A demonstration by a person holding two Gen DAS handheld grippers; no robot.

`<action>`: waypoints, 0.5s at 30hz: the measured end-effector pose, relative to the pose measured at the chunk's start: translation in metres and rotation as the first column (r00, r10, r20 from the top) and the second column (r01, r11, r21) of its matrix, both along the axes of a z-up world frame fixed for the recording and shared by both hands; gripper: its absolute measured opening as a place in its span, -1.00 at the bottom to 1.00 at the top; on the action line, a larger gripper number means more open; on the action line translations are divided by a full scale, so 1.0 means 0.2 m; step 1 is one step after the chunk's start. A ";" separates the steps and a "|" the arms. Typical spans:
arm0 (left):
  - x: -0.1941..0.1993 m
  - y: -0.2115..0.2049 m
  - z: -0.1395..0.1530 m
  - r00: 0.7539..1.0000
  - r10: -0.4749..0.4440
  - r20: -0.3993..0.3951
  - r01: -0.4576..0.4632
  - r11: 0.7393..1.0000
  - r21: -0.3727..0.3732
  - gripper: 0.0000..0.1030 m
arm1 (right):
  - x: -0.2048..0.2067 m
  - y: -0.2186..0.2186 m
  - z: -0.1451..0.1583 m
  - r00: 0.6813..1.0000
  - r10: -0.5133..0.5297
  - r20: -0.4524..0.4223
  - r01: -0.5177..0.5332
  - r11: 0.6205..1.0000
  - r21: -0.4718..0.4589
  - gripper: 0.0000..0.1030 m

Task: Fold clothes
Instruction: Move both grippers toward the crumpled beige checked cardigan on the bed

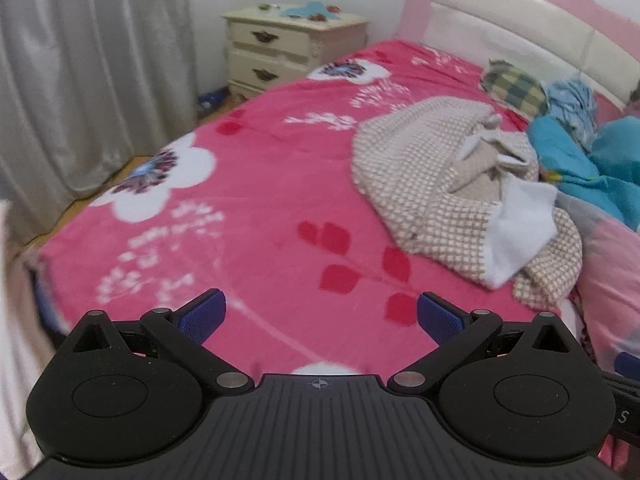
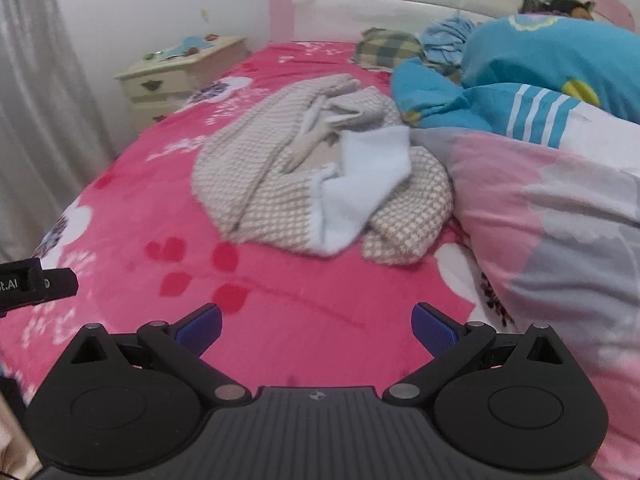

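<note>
A crumpled beige-and-white checked garment (image 1: 432, 184) with a white fleecy lining (image 1: 520, 232) lies in a heap on the pink flowered bedspread (image 1: 248, 184). In the right wrist view the same garment (image 2: 280, 168) sits ahead of centre, its lining (image 2: 360, 184) turned outward. My left gripper (image 1: 320, 316) hovers over the bed's near part, open and empty, well short of the heap. My right gripper (image 2: 316, 326) is likewise open with nothing between its blue pads, the garment some way ahead. The edge of the left gripper body (image 2: 36, 284) shows at the left of the right wrist view.
A blue and pink quilt (image 2: 540, 160) is bunched along the bed's right side. A plaid pillow (image 2: 388, 52) and blue cloth (image 2: 444, 38) lie by the pink headboard (image 1: 520, 12). A cream nightstand (image 1: 280, 48) and grey curtain (image 1: 80, 80) stand left.
</note>
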State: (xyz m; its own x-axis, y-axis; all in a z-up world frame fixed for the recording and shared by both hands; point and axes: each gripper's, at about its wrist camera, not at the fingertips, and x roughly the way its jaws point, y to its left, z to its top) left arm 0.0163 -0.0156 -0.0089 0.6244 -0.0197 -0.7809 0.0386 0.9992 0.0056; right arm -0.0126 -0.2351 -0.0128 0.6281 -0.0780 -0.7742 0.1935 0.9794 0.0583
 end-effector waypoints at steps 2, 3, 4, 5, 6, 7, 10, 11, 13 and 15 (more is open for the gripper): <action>0.07 -0.06 -0.04 0.999 -0.038 0.001 0.038 0.999 -0.008 0.99 | -0.01 0.02 0.00 1.000 0.006 0.011 -0.006 1.000 -0.011 1.00; 0.10 -0.09 -0.05 0.998 -0.057 0.001 0.057 0.998 -0.012 0.99 | -0.01 0.04 0.00 1.000 0.011 0.018 -0.011 1.000 -0.016 1.00; 0.13 -0.13 -0.07 0.997 -0.077 0.001 0.077 0.997 -0.015 0.99 | 0.00 0.02 -0.01 1.000 0.016 0.007 -0.016 1.000 0.004 1.00; 0.17 -0.16 -0.09 0.995 -0.096 0.002 0.096 0.995 -0.019 0.99 | 0.04 -0.02 -0.03 1.000 0.021 -0.015 -0.020 0.999 0.039 1.00; 0.20 -0.19 -0.11 0.993 -0.115 0.002 0.115 0.993 -0.023 0.99 | 0.10 -0.08 -0.06 0.999 0.023 -0.045 -0.020 0.997 0.075 1.00; 0.23 -0.22 -0.13 0.991 -0.134 0.003 0.134 0.991 -0.027 0.99 | 0.13 -0.13 -0.07 0.998 0.026 -0.050 -0.021 0.996 0.090 1.00; 0.33 -0.32 -0.18 0.982 -0.190 0.006 0.190 0.981 -0.038 0.99 | 0.26 -0.27 -0.13 0.999 0.028 -0.024 -0.027 0.998 0.059 1.00; 0.37 -0.35 -0.20 0.978 -0.209 0.006 0.209 0.977 -0.042 0.99 | 0.29 -0.30 -0.15 0.999 0.030 -0.012 -0.030 0.999 0.041 1.00; 0.43 -0.41 -0.24 0.969 -0.246 0.009 0.246 0.968 -0.049 0.99 | 0.34 -0.34 -0.20 0.999 0.036 0.016 -0.036 0.999 -0.003 0.93; 0.50 -0.47 -0.27 0.959 -0.283 0.011 0.283 0.957 -0.057 0.99 | 0.39 -0.40 -0.23 0.998 0.053 0.036 -0.051 0.998 -0.041 0.84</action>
